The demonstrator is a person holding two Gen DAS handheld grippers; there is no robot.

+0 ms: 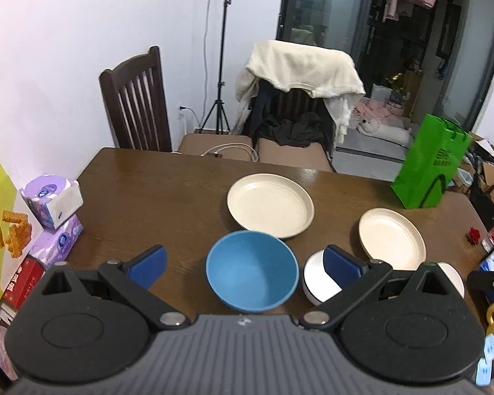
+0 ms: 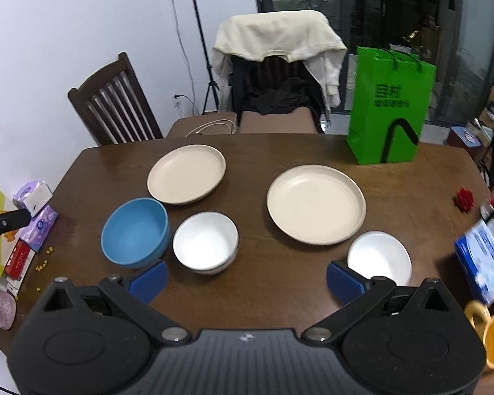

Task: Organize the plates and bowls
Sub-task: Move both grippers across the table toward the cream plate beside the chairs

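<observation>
My left gripper hangs open over the near part of the brown table, with a blue bowl between its blue fingers and nothing gripped. Beyond the bowl lies a cream plate, and a second cream plate lies to the right. A white bowl is partly hidden behind the right finger. My right gripper is open and empty above bare table. Ahead of it sit the blue bowl, a white bowl, two cream plates and a second white bowl.
A green paper bag stands at the far right of the table. Tissue packs and a snack bag crowd the left edge. A yellow mug, a blue box and a red flower sit on the right. Two chairs stand behind.
</observation>
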